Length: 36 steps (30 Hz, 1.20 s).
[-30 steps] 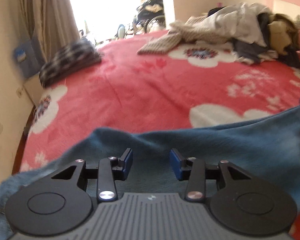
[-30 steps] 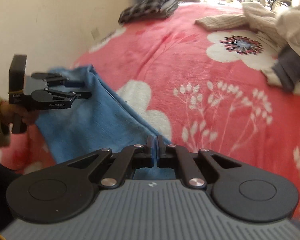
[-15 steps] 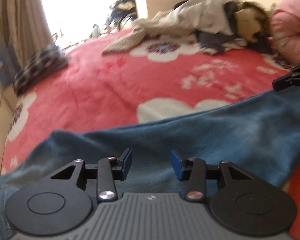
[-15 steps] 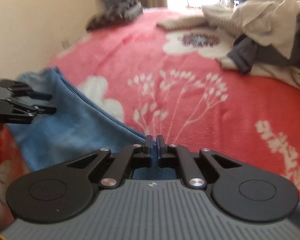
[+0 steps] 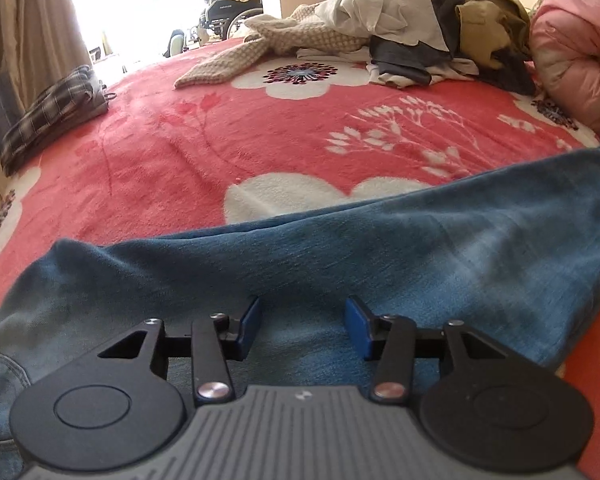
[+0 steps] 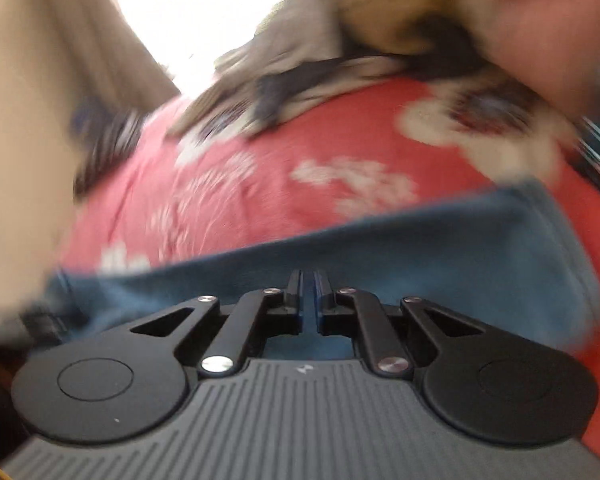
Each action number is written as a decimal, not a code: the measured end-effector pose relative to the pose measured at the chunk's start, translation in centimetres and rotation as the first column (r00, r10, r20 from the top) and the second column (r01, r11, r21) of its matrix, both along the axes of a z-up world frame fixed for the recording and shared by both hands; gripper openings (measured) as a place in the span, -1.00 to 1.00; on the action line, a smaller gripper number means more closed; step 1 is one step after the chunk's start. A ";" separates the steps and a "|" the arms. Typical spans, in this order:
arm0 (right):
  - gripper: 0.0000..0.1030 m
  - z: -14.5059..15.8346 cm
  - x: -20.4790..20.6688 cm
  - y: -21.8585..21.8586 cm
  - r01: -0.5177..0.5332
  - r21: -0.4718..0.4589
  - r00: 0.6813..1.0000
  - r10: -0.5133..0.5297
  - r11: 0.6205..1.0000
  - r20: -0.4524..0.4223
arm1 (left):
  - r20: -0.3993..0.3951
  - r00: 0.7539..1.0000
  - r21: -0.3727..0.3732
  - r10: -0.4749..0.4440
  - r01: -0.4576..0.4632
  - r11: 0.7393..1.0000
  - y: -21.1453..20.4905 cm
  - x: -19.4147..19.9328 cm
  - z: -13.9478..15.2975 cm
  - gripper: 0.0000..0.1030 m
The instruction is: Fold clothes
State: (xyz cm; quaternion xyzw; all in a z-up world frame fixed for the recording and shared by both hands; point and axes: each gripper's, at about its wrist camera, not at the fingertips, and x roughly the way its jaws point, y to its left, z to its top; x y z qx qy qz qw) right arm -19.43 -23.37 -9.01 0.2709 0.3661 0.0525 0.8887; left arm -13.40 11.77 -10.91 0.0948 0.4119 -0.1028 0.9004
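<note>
Where the left wrist view looks down its own fingers, the left gripper (image 5: 303, 328) hangs with its jaws well apart over the blue garment (image 5: 380, 256), its blue pads (image 5: 249, 326) clear of the cloth and nothing between them; these jaws have just been opening a little further. That garment lies in a long band across the near edge of the red floral blanket (image 5: 204, 136), well apart from the heap of unfolded clothes (image 5: 404, 36) at the far side and the plaid folded piece (image 5: 52, 108) at far left (beside a curtain). In the right wrist view — heavily blurred — the right gripper (image 6: 308, 296) shows a narrow slit between its jaws, which have just been opening; the blue garment (image 6: 420, 256) lies under and behind them, with no cloth visibly pinched.
</note>
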 end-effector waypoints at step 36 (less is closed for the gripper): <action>-0.22 -9.7 -4.0 -7.9 0.451 0.561 0.877 -0.461 0.694 -0.135 | 0.012 1.000 -0.002 0.026 -0.026 1.000 -0.3 -0.2 -0.2 -0.04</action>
